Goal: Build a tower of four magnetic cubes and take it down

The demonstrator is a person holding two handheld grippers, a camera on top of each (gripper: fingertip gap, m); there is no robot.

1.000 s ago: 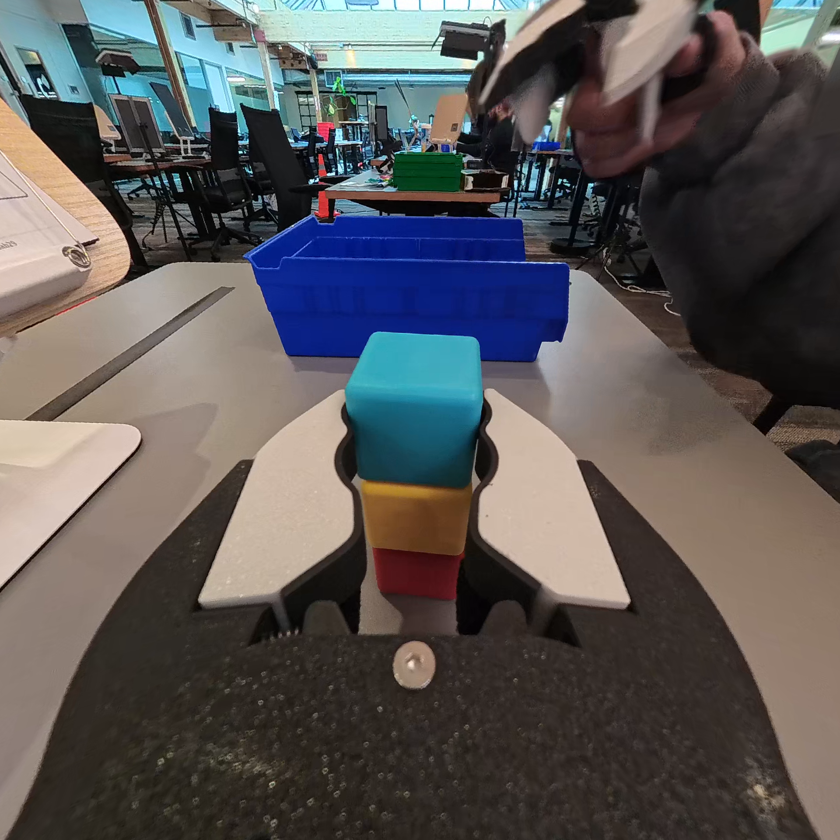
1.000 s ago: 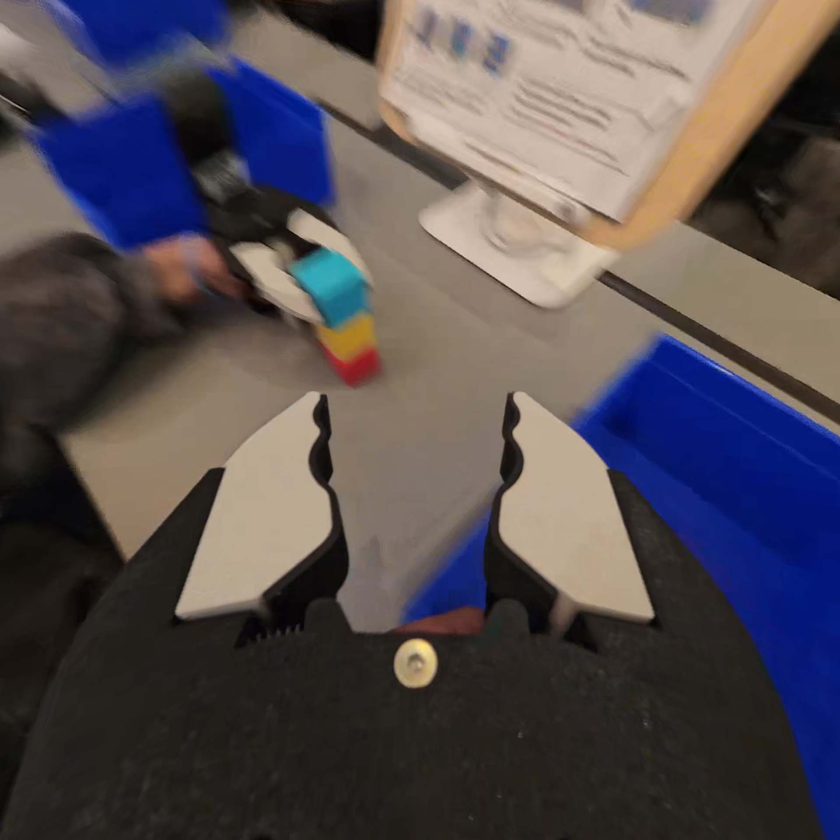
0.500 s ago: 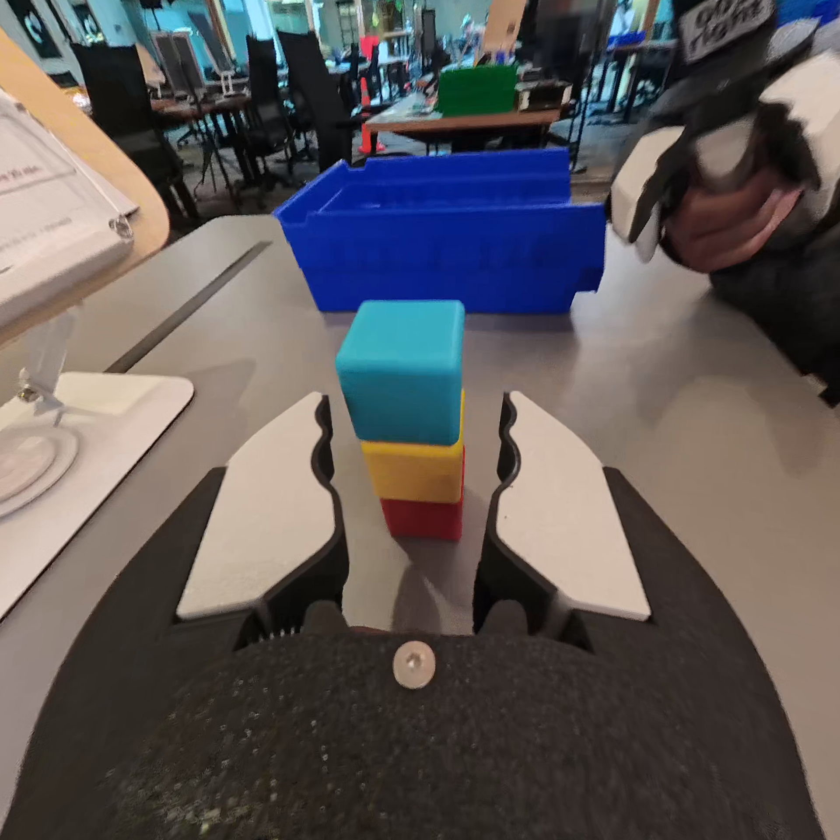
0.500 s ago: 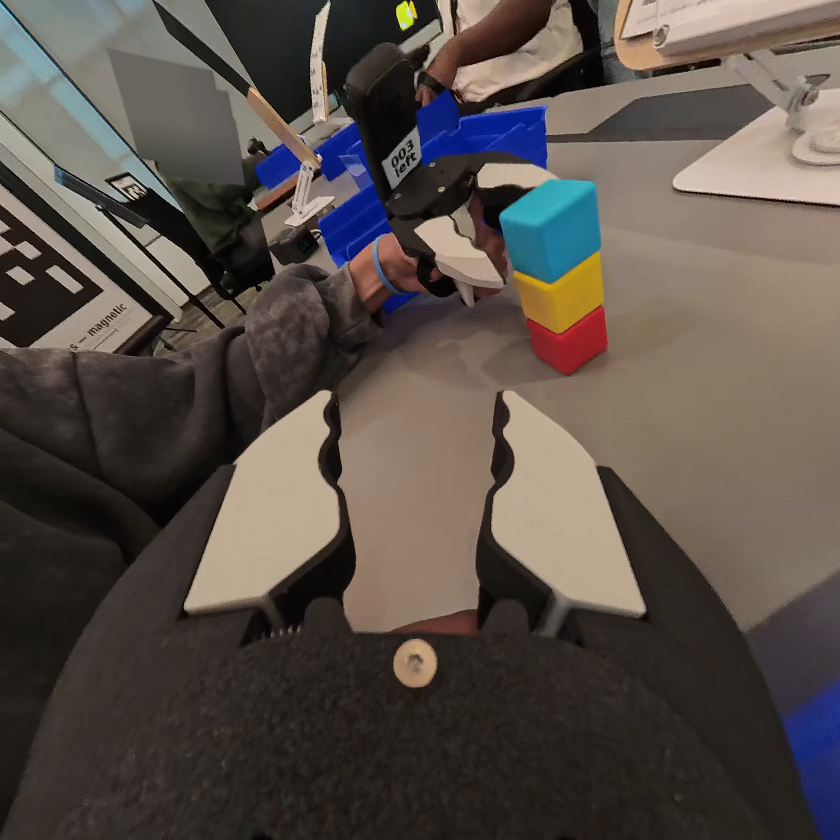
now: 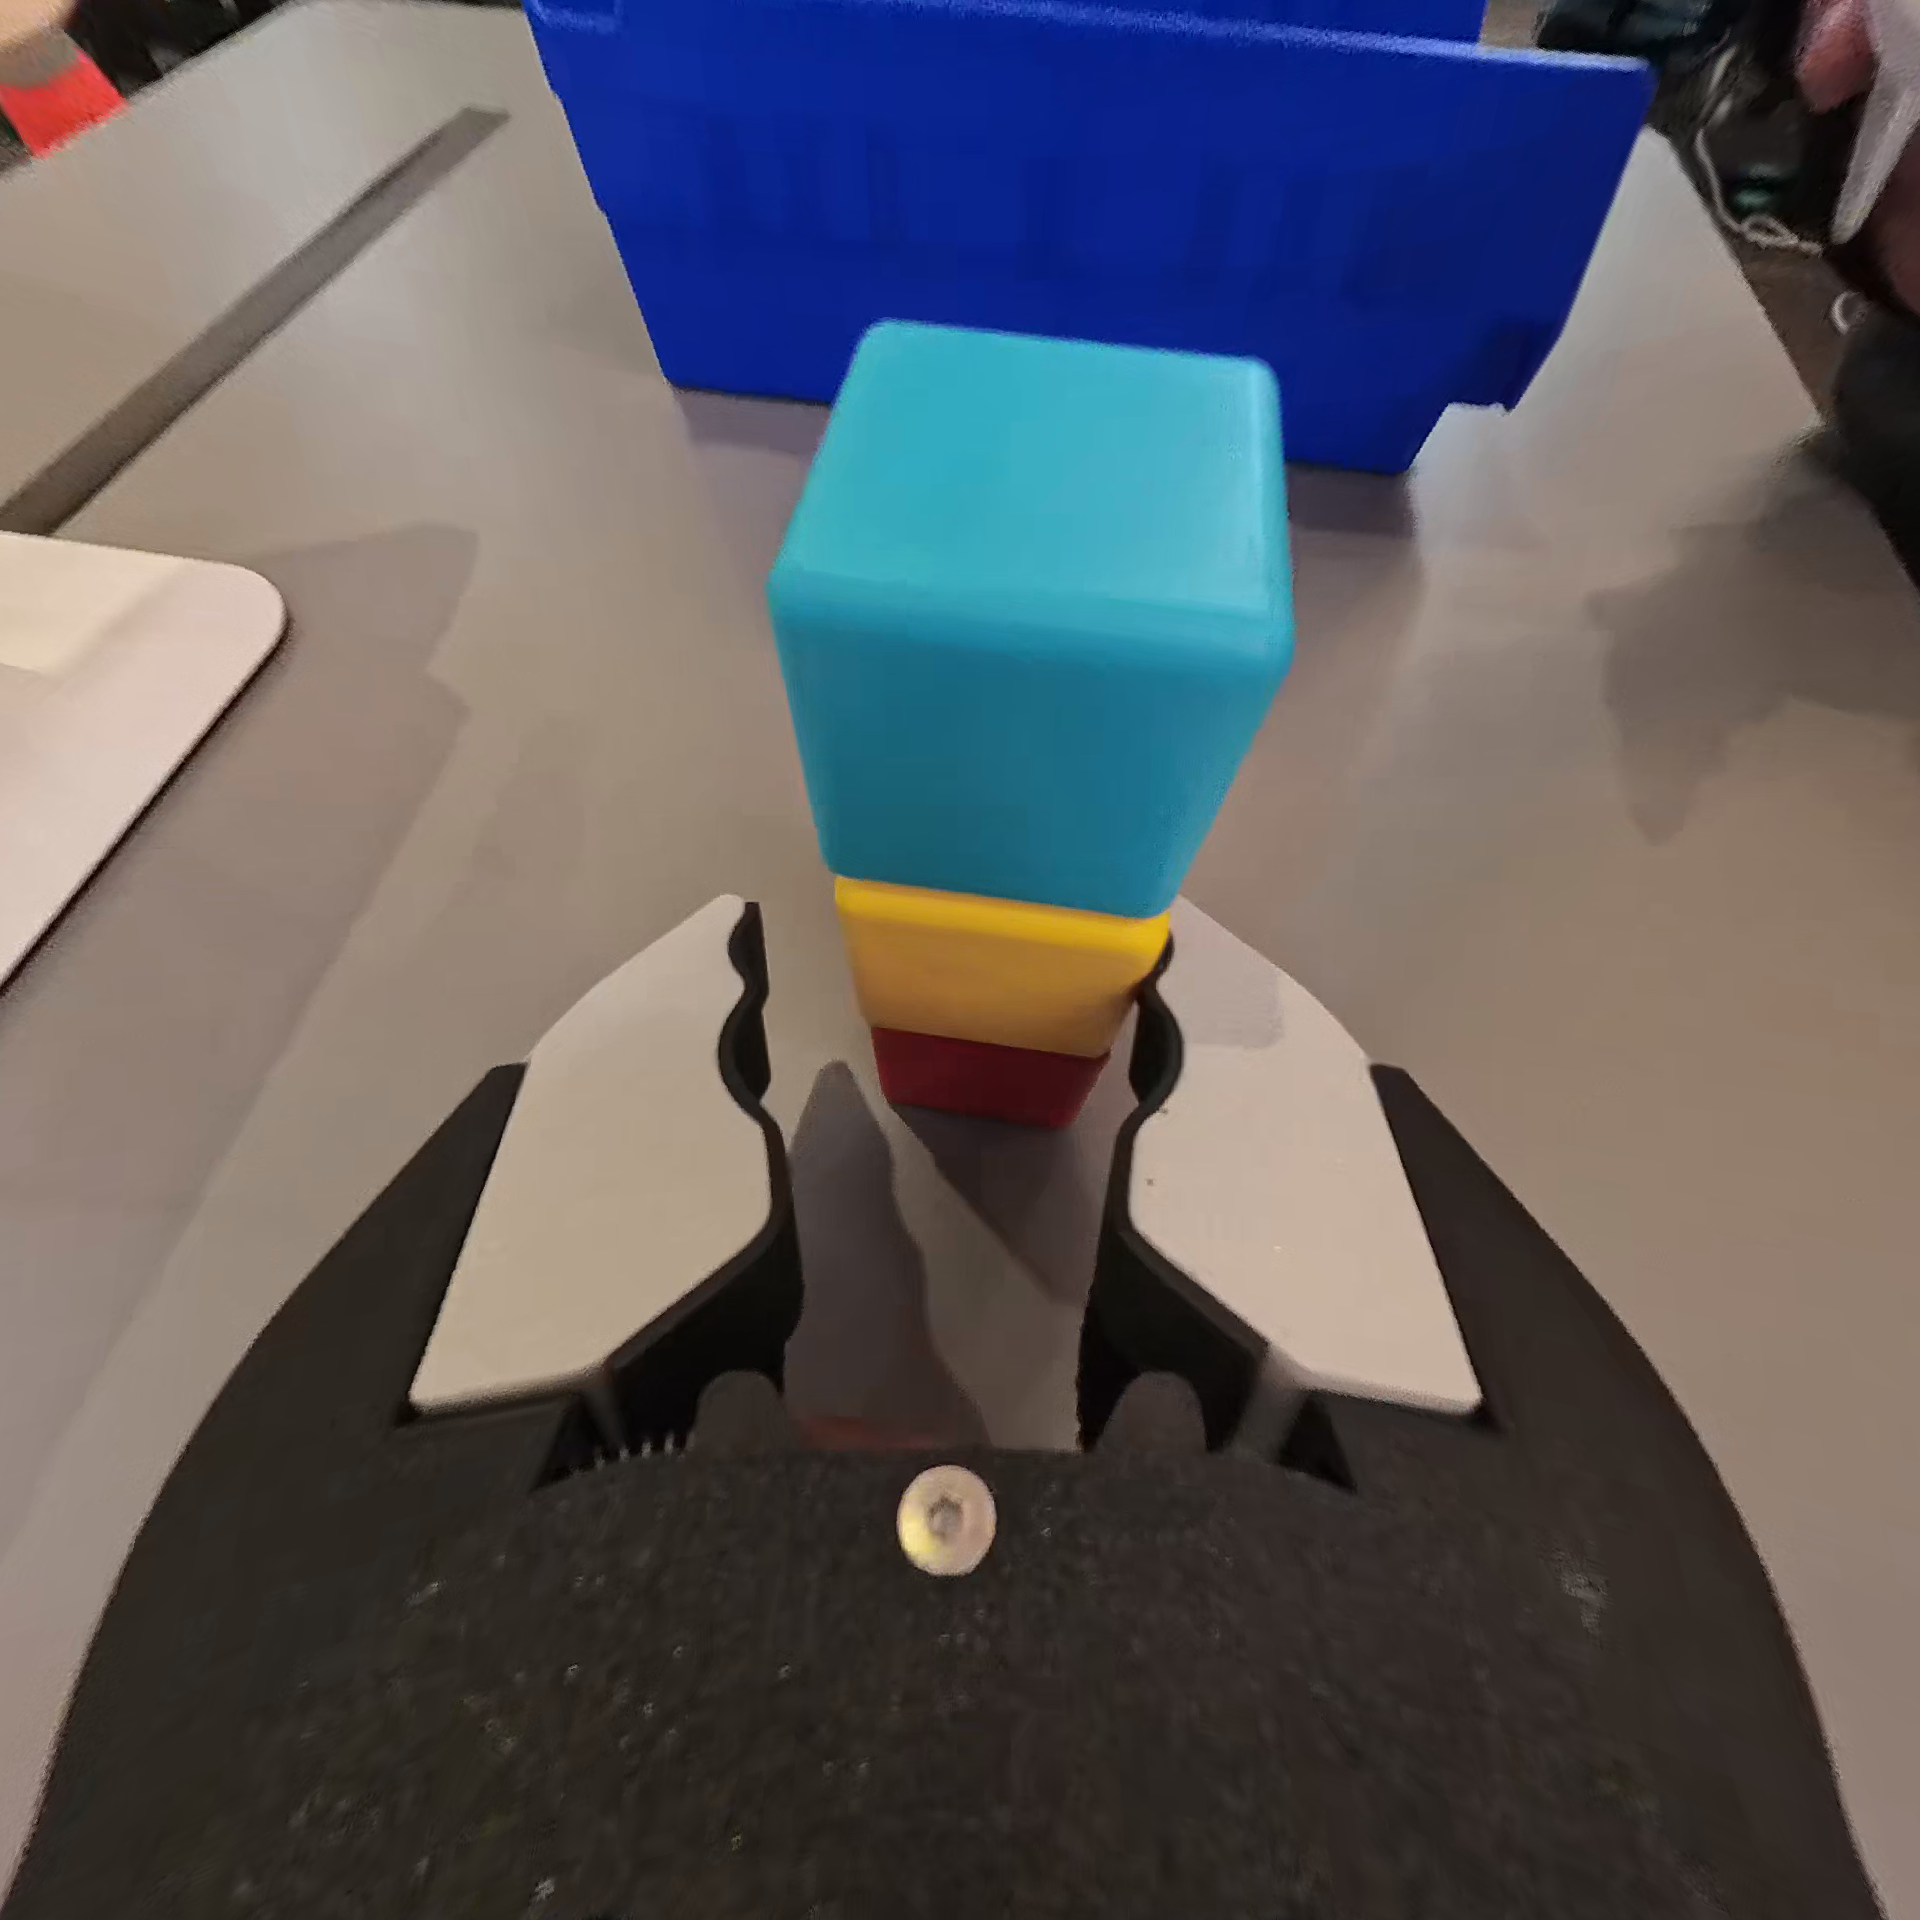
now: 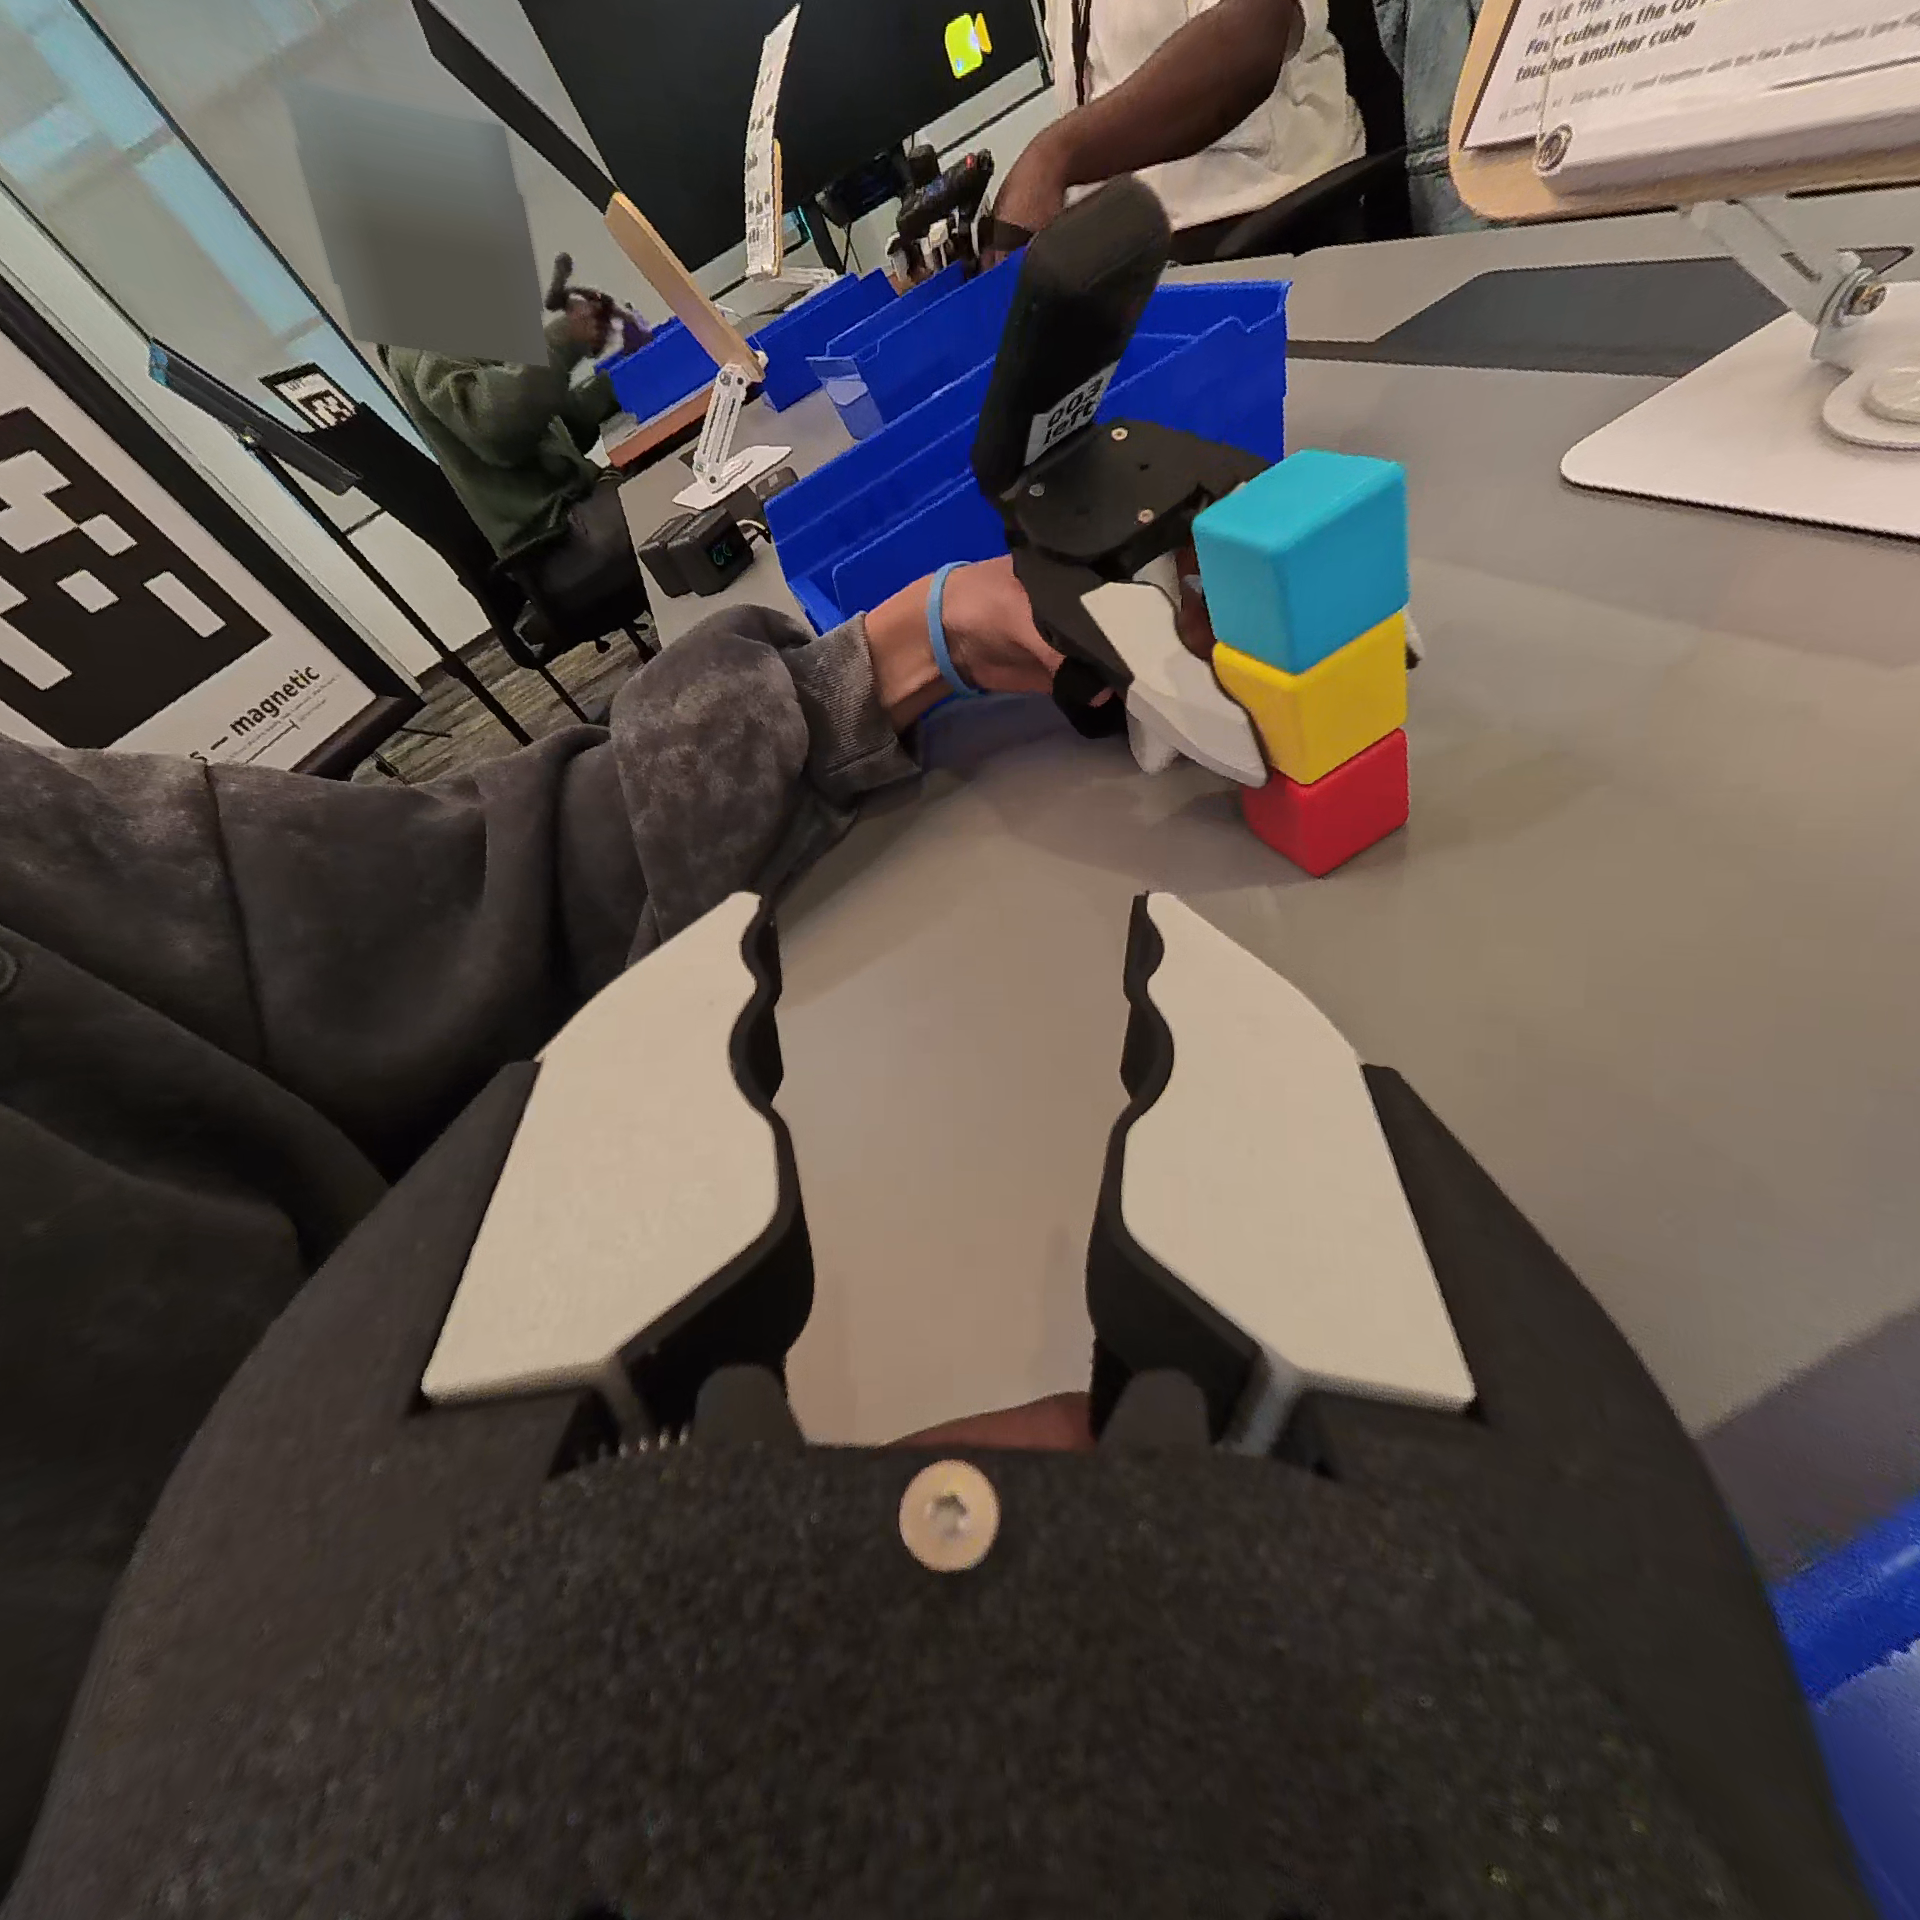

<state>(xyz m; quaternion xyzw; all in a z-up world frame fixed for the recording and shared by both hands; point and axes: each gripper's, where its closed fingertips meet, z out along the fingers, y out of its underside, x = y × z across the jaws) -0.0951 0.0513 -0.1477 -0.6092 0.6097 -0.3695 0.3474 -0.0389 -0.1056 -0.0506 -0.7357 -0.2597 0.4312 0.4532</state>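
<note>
A tower of three cubes stands on the grey table: a teal cube on a yellow cube on a red cube. My left gripper is open and tilted down, its fingertips on either side of the yellow cube, the right finger at its edge. In the right wrist view the tower shows as teal, yellow and red, with the left gripper against its left side. My right gripper is open and empty, apart from the tower.
A blue bin stands just behind the tower. Another blue bin's edge is at my right gripper's lower right. A white stand base lies left of the tower. People sit at desks in the background.
My left gripper let go of the teal cube, drew back, then tilted down and closed in at the yellow cube's level. My right gripper swung round to face the tower and now holds still.
</note>
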